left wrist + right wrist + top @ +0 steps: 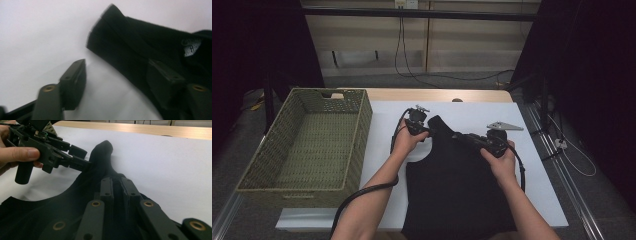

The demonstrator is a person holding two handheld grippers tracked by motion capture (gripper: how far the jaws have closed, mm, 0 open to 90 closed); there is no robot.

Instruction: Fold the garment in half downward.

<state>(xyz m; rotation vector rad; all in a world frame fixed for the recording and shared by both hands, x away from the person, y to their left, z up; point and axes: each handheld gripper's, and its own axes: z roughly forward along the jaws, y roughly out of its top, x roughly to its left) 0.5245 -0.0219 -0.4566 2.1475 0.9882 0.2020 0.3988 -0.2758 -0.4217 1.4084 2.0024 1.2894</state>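
A black sleeveless top (452, 185) lies flat on the white table cover, with its shoulder straps pointing away from me. My left gripper (428, 131) is at the left strap (102, 150). Its jaws are apart: one rests over the black cloth (140, 37), the other over the white cover, and the strap's edge lies between them (116, 63). My right gripper (460, 135) sits on the neckline near the right strap. Its jaws (118, 181) are nearly together, with a fold of the black cloth pinched between them. A white label (191, 47) shows inside the neck.
An empty green woven basket (362, 130) stands at the table's left. The white cover (492, 112) leaves bare room beyond and to the right of the top. A wooden table edge (437, 95) runs along the back, with cables on the floor behind.
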